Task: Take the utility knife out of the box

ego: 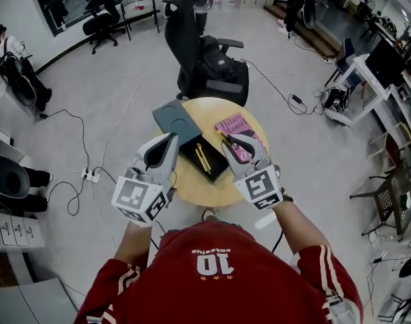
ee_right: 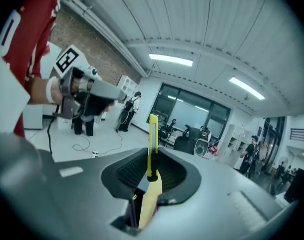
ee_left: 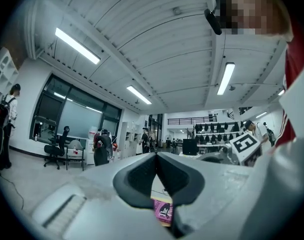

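A yellow utility knife [ee_right: 152,144] stands upright between the pads of my right gripper [ee_right: 152,160], which is shut on it. In the head view this gripper [ego: 227,139] hovers above the right side of the round yellow table [ego: 205,191], with the knife [ego: 223,138] showing at its tip, lifted clear of the open black box [ego: 217,169]. A yellowish item [ego: 202,158] still lies inside the box. My left gripper [ego: 170,140] is shut with nothing in it, and hangs over the box's left side; in its own view the jaws [ee_left: 156,156] meet.
The box's grey lid [ego: 175,118] lies at the table's back left. A pink book [ego: 233,125] lies at the back right. A black office chair [ego: 205,56] stands just behind the table. Cables and a power strip [ego: 90,175] are on the floor to the left.
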`<control>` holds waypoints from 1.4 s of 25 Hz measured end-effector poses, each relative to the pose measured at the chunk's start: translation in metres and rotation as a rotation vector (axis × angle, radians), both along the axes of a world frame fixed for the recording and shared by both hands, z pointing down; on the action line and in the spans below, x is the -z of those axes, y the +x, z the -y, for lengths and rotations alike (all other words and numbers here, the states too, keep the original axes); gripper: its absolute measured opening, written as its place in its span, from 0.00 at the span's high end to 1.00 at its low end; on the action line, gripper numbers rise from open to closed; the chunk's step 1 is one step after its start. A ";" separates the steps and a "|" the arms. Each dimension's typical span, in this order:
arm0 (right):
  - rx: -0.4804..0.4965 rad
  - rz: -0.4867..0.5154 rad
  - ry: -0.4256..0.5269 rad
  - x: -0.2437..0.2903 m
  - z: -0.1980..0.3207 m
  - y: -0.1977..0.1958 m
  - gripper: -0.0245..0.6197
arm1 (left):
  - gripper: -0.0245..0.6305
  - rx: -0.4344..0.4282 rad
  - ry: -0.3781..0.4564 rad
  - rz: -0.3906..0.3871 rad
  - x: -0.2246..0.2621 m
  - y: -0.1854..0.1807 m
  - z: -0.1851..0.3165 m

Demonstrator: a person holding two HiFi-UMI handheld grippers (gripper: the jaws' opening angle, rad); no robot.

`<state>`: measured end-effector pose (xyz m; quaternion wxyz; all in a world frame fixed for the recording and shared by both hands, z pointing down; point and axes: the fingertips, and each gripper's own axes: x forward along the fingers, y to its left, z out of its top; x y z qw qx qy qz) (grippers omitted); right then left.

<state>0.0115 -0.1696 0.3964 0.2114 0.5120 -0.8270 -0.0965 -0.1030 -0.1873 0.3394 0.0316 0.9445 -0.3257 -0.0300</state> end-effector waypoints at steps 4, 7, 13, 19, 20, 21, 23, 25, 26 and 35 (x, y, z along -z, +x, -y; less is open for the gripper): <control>-0.025 0.122 0.072 0.042 -0.011 0.009 0.87 | 0.96 -0.018 0.009 -0.009 0.004 0.007 -0.002; -0.046 0.219 0.105 0.065 -0.017 0.016 0.87 | 0.96 -0.031 0.007 -0.017 0.005 0.011 -0.003; -0.073 0.313 0.151 0.081 -0.027 0.029 0.87 | 0.96 -0.042 -0.007 -0.014 0.004 0.017 -0.007; -0.083 0.367 0.153 0.082 -0.038 0.032 0.87 | 0.96 -0.044 -0.016 -0.012 0.000 0.017 -0.008; -0.085 0.373 0.153 0.082 -0.039 0.032 0.87 | 0.96 -0.046 -0.022 -0.012 -0.002 0.016 -0.008; -0.087 0.379 0.151 0.082 -0.040 0.032 0.87 | 0.96 -0.049 -0.028 -0.012 -0.004 0.016 -0.007; -0.094 0.386 0.144 0.080 -0.041 0.032 0.87 | 0.96 -0.054 -0.035 -0.011 -0.007 0.016 -0.005; -0.102 0.392 0.140 0.079 -0.043 0.033 0.87 | 0.96 -0.059 -0.040 -0.011 -0.009 0.017 -0.005; -0.106 0.396 0.138 0.078 -0.045 0.034 0.87 | 0.96 -0.061 -0.043 -0.011 -0.009 0.019 -0.006; -0.125 0.368 0.124 0.072 -0.043 0.043 0.87 | 0.96 -0.034 -0.080 -0.005 -0.024 0.027 -0.001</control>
